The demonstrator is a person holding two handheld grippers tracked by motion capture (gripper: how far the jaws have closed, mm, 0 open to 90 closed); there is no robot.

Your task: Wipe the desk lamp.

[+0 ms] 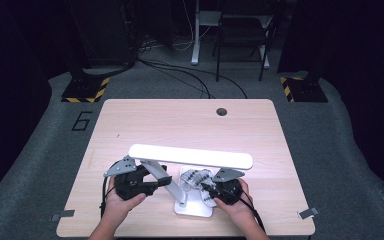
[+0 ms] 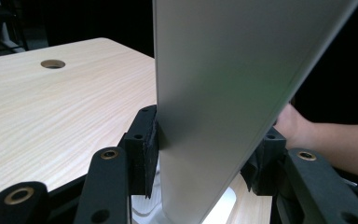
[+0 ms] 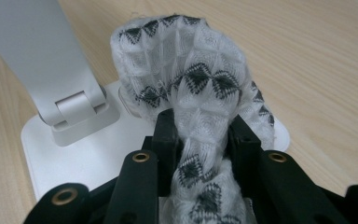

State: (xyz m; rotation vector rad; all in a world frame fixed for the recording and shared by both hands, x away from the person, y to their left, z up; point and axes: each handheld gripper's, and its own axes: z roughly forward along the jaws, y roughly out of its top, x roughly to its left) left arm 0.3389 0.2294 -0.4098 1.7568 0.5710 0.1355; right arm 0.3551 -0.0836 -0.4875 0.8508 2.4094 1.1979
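A white desk lamp stands near the table's front edge, with a long head bar (image 1: 190, 156), a slanted arm (image 1: 167, 182) and a flat square base (image 1: 195, 207). My left gripper (image 1: 157, 177) comes in from the left, and in the left gripper view its pads (image 2: 150, 140) press on both sides of the lamp arm (image 2: 223, 93). My right gripper (image 3: 203, 130) is shut on a white cloth with black diamond marks (image 3: 191, 79). The cloth's bunched end rests on the lamp base (image 3: 98, 154), to the right of the arm's hinge (image 3: 77, 109). The head bar hides part of the cloth (image 1: 196, 179) from above.
The light wooden table (image 1: 130, 130) has a round cable hole (image 1: 221, 111) at the back right. Small clips sit at both front corners. Behind the table, cables lie on the grey floor between stands with yellow-black striped feet (image 1: 86, 90).
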